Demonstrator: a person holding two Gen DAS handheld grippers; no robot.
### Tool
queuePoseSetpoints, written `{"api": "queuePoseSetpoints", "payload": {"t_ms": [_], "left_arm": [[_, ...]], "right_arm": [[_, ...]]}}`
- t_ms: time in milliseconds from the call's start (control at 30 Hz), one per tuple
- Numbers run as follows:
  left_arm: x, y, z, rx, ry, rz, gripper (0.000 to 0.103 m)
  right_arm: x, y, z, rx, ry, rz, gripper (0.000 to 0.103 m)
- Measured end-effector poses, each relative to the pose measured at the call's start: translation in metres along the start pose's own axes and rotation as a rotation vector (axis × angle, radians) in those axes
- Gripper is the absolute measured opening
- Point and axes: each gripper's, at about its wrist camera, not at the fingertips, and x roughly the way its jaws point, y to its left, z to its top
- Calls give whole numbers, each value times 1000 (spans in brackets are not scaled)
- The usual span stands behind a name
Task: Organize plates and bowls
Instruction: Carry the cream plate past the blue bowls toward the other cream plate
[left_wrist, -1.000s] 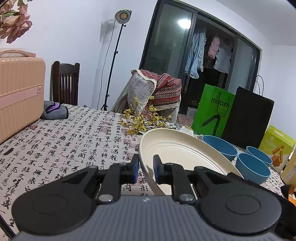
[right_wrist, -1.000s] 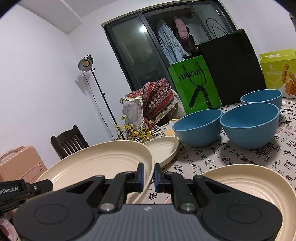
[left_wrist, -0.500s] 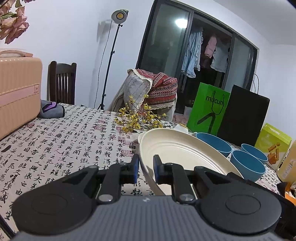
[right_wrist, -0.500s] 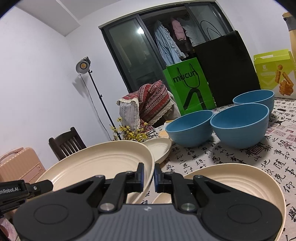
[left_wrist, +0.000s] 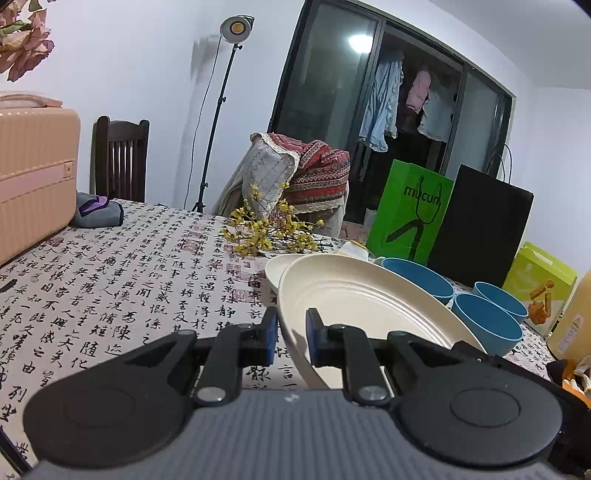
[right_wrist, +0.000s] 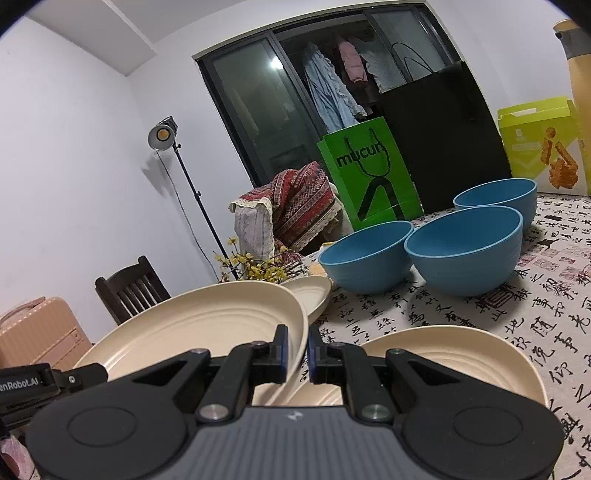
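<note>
A large cream plate (left_wrist: 369, 306) is held off the table by both grippers. My left gripper (left_wrist: 291, 332) is shut on its left rim. My right gripper (right_wrist: 297, 350) is shut on the right rim of the same plate (right_wrist: 207, 332). A second large cream plate (right_wrist: 461, 358) lies on the table just right of and below the held one. A small cream plate (right_wrist: 310, 291) sits behind them. Three blue bowls (right_wrist: 369, 254) (right_wrist: 465, 247) (right_wrist: 498, 195) stand further back on the right. The left gripper's body (right_wrist: 48, 376) shows at the left edge.
The table carries a calligraphy-print cloth (left_wrist: 129, 280). Yellow flowers (left_wrist: 269, 229), a green bag (left_wrist: 410, 214), a black bag (left_wrist: 480, 225) and a yellow-green box (right_wrist: 539, 144) line the far side. A pink suitcase (left_wrist: 33, 177) and a grey pouch (left_wrist: 98, 212) sit at the left.
Both grippers keep their hold on the large plate. The views drift slightly, and the second large plate shows a little more in the right wrist view.
</note>
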Motion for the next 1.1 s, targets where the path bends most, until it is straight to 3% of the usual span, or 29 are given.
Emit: {"api": "queuePoseSetpoints", "payload": {"t_ms": [1100], "left_arm": [[0, -41, -13, 20, 15, -27, 16]], "right_arm": [[-20, -46, 4, 43, -22, -12, 10]]}}
